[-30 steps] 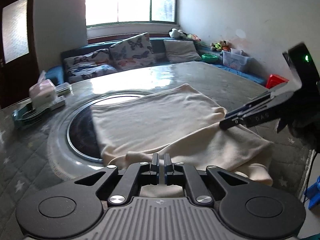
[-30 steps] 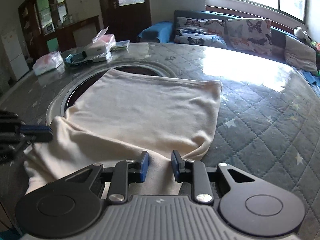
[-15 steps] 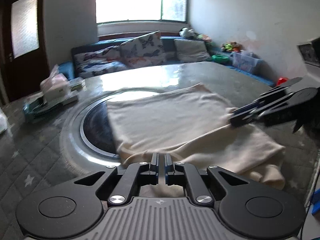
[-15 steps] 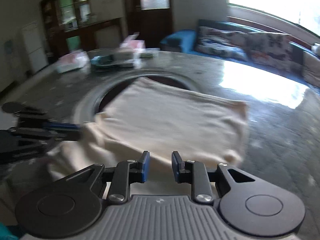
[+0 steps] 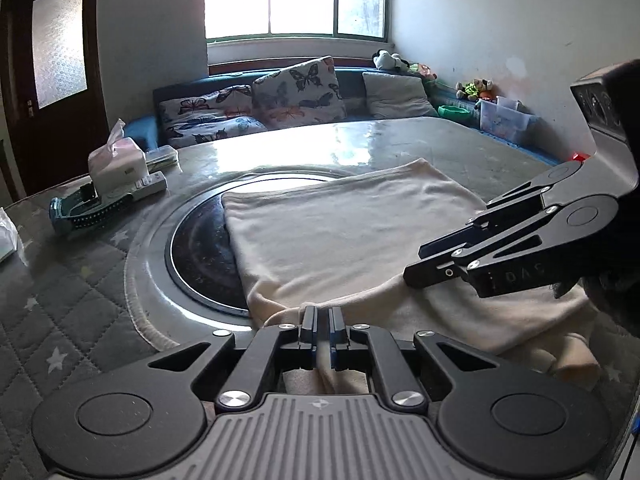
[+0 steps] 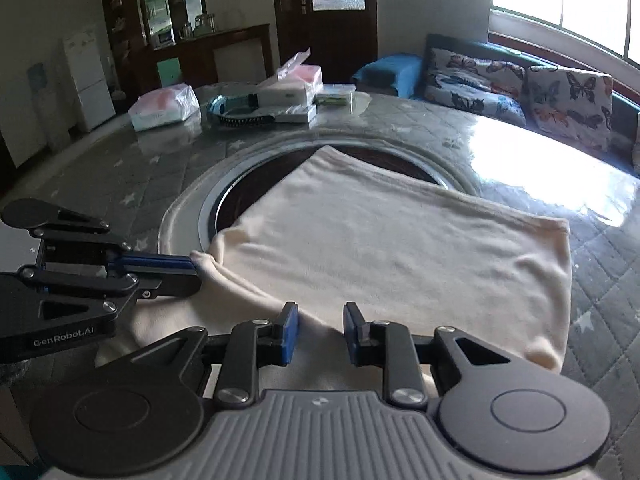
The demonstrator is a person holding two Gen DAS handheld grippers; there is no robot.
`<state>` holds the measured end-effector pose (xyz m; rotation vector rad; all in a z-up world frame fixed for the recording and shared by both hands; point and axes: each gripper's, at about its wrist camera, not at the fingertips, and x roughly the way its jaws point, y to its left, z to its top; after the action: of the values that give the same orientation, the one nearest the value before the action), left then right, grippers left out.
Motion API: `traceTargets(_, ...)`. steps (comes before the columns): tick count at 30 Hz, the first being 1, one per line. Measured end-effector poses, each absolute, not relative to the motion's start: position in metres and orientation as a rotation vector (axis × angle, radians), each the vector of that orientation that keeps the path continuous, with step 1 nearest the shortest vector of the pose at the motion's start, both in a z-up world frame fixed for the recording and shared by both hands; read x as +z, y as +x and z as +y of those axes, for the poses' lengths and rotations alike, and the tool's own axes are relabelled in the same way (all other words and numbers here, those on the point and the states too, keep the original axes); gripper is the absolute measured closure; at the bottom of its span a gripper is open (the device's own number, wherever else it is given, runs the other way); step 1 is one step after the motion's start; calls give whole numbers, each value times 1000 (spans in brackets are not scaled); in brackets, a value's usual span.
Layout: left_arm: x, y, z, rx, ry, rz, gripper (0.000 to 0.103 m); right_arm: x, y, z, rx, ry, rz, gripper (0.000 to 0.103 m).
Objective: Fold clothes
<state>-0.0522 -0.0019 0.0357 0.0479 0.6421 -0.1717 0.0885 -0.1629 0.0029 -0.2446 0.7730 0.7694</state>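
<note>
Quilted table [image 5: 72, 320] by the sofa [image 5: 248, 116]; left gripper [image 5: 323, 316] pinches cloth [image 5: 340, 232], right gripper [image 6: 318, 332] hangs slack-jawed.

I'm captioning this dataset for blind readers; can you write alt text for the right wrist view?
A cream garment lies partly folded on a quilted table; the left gripper pinches its left edge, while the right gripper straddles its near edge, pads apart.

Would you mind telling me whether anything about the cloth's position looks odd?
Yes: the cream cloth lies half over the table's dark round inset rather than on flat quilted cover, and its near edge is bunched and hangs off the table edge.
</note>
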Motion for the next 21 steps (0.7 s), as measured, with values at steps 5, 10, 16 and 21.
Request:
traceTargets(5,41,-50,-6,-194,48,623,96,4,83,-151,812,-268,759,79)
traceTargets(10,32,-43,-11,-201,77,646,96,-5,92,-142,789,-269,772,78)
traceTargets(16,32,-41,-7,-208,76,653,96,13,87,-160,790,-261,749,78)
traceTargets(21,34,-46,-8,-206,80,649,95,20,76,-191,752,-261,775,78)
